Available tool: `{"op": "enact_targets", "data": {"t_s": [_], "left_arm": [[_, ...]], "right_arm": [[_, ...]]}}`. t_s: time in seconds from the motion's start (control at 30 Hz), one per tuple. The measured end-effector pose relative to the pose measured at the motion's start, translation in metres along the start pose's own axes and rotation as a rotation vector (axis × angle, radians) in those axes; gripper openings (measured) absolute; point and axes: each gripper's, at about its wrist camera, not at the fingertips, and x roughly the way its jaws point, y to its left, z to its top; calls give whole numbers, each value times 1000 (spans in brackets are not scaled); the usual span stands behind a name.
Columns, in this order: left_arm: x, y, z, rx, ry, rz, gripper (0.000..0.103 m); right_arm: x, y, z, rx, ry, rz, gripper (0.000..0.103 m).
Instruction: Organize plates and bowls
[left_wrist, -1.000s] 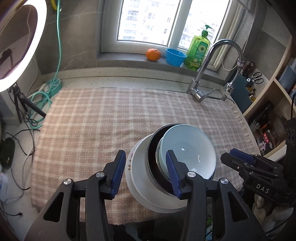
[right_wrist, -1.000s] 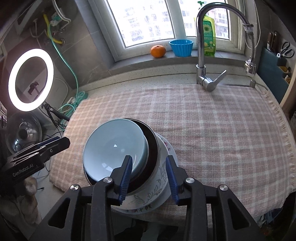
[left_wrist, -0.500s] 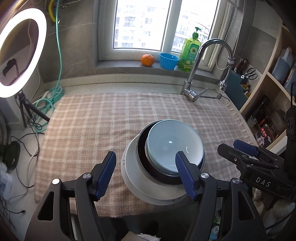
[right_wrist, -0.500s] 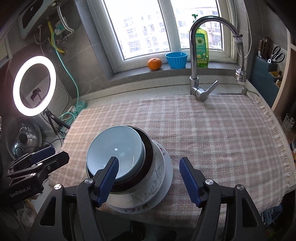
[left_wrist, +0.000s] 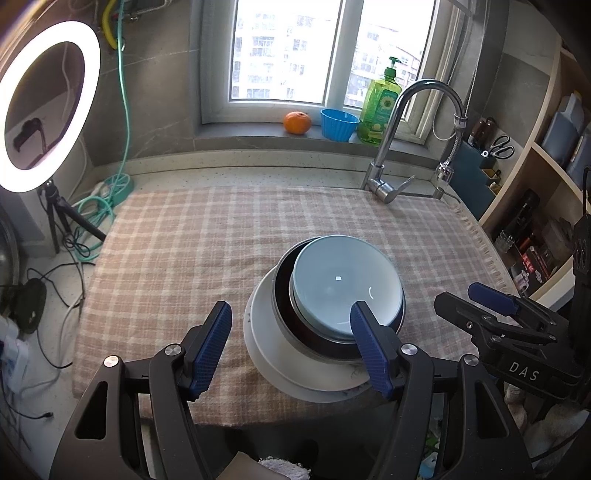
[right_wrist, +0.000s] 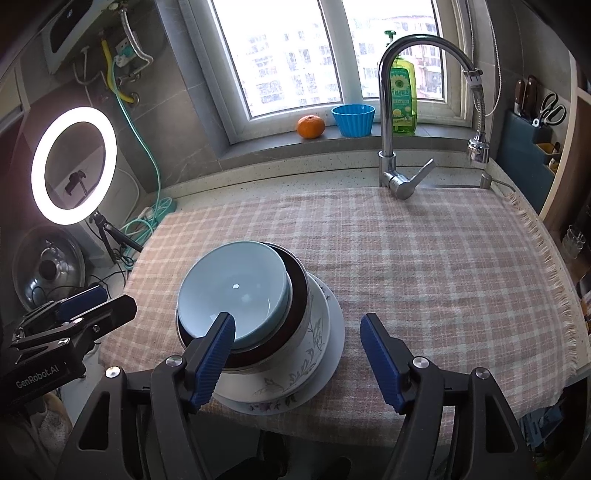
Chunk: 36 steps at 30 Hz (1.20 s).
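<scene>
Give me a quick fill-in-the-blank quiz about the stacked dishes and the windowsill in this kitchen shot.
1. The top dish of the stack is a pale ____ bowl.
2. The stack rests on a flat white ____ on the pink checked cloth.
3. On the windowsill, the orange fruit sits beside a blue ____.
4. Both claws' jaws stand ____, gripping nothing.

Missing words: blue; plate; cup; open

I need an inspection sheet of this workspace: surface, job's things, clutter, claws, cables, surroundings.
Surface: checked cloth covers the counter.
Job's things: blue bowl nested in dark bowl, in floral bowl, on white plate.
Clutter: nothing seen on the cloth.
Claws: left claw and right claw open, holding nothing.
Cables: green hose, black cords at the left.
Surroundings: faucet, ring light, orange.
</scene>
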Motion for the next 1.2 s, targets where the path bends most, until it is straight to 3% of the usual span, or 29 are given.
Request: {"op": "enact_targets", "data": {"t_s": [1.2], "left_arm": [[-4,2,-1,-6,-2,6,66]], "right_arm": [[2,4,-4,6,16,4,70]]}}
